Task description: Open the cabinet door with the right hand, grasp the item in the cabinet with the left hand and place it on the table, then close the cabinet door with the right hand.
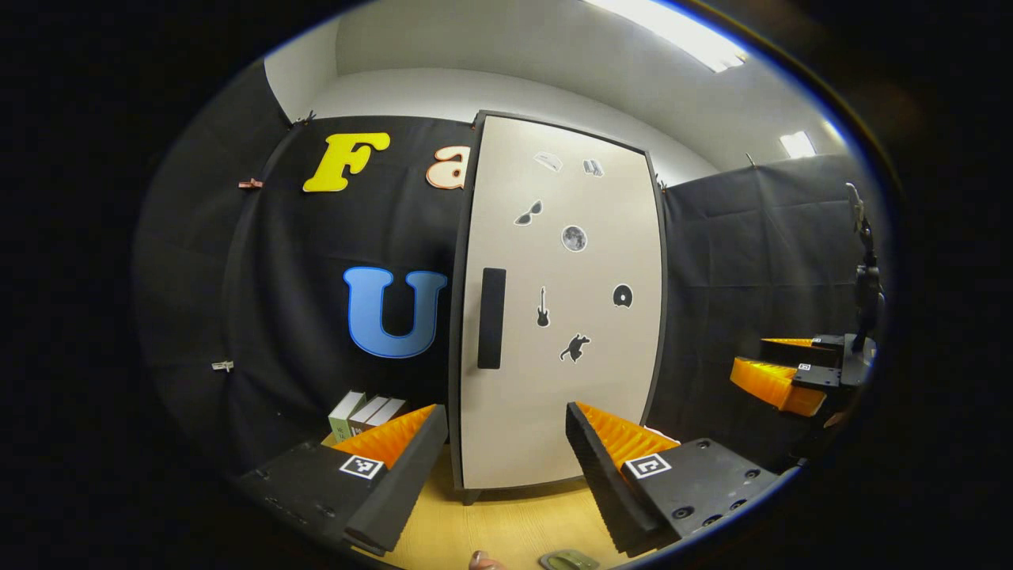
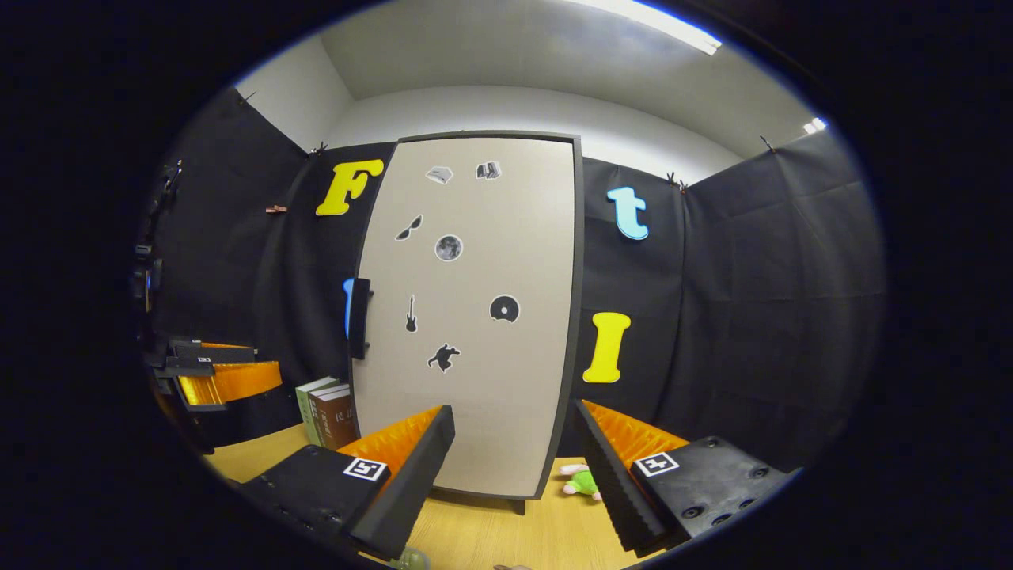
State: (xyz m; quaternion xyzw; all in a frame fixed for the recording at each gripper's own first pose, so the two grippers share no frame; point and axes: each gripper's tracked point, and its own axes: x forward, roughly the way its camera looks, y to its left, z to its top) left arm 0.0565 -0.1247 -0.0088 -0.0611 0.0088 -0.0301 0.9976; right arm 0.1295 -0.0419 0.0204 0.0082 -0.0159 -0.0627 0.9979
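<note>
A booth walled in black cloth encloses a wooden table [image 1: 491, 526], lit by ceiling light strips at the top of both views. A tall cabinet stands on the table at frame centre, its pale door [image 1: 562, 301] closed and carrying small dark stickers. The item inside the cabinet cannot be seen behind the shut door.

Left gripper view: the left gripper [image 1: 506, 475] sits at the bottom of the frame, fingers spread wide with nothing between them, aimed at the door. The door's dark vertical handle [image 1: 491, 318] appears face-on, left of centre. The right gripper [image 1: 787, 368] hangs at the right edge, held apart from the cabinet; its jaws look parted and empty. Several books [image 1: 366, 413] stand at lower left, partly hidden by the near finger. A small greenish object [image 1: 568, 561] lies on the table at the bottom edge; its identity cannot be told.

Right gripper view: the right gripper [image 2: 514, 475] occupies the bottom, fingers wide apart and holding nothing. The handle [image 2: 358, 318] appears edge-on at the door's left side. The left gripper [image 2: 218, 372] shows at the left edge. The books [image 2: 326, 413] stand upright beside the cabinet's left side. A green plush toy [image 2: 582, 481] lies on the table at the cabinet's lower right corner.
</note>
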